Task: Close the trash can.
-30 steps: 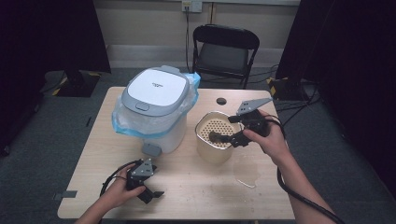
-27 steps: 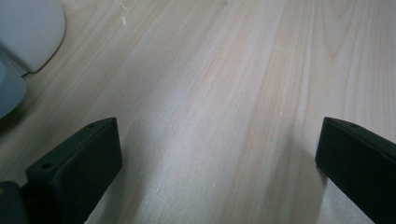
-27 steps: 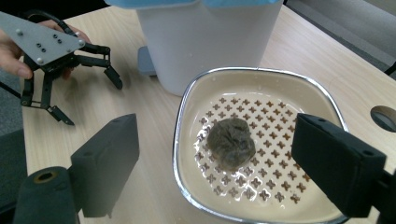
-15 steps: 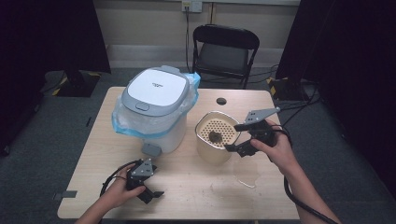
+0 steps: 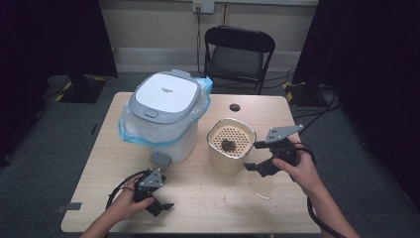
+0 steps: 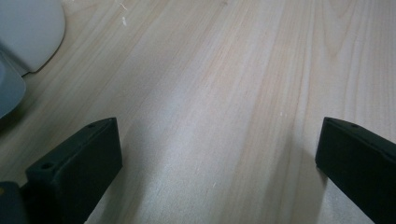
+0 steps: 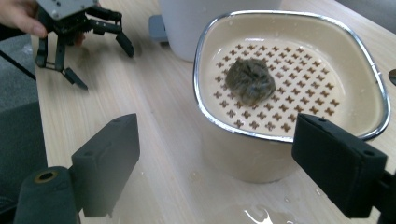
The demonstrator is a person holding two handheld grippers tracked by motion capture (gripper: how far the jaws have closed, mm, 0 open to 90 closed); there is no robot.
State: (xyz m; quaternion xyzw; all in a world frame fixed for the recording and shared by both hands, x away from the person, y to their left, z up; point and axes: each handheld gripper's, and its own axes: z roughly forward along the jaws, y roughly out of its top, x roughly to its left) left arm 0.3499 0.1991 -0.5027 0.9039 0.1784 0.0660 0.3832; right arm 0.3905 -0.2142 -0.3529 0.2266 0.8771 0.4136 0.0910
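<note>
A cream bucket (image 5: 229, 157) with a metal rim stands right of the table's middle. Its perforated insert (image 7: 299, 93) carries a dark clump (image 7: 251, 80), also seen from above as a dark clump (image 5: 228, 145). My right gripper (image 5: 252, 156) is low beside the bucket's right wall, its jaws wide apart with nothing between them. In its own view the right gripper (image 7: 215, 140) faces the bucket's side just under the rim. My left gripper (image 5: 161, 208) rests near the table's front edge, open over bare wood, as the left gripper (image 6: 215, 135) view confirms.
A white bin (image 5: 166, 114) with a grey-rimmed lid and a blue bag liner stands at the back left, its grey pedal (image 5: 161, 158) facing the front. A clear film or wet patch (image 5: 260, 187) lies below my right gripper. A black cap (image 5: 234, 107) and a chair (image 5: 240, 52) are beyond.
My right gripper has come down from above the bucket's rim to the table level at its right side, jaws still apart. The left gripper has stayed put.
</note>
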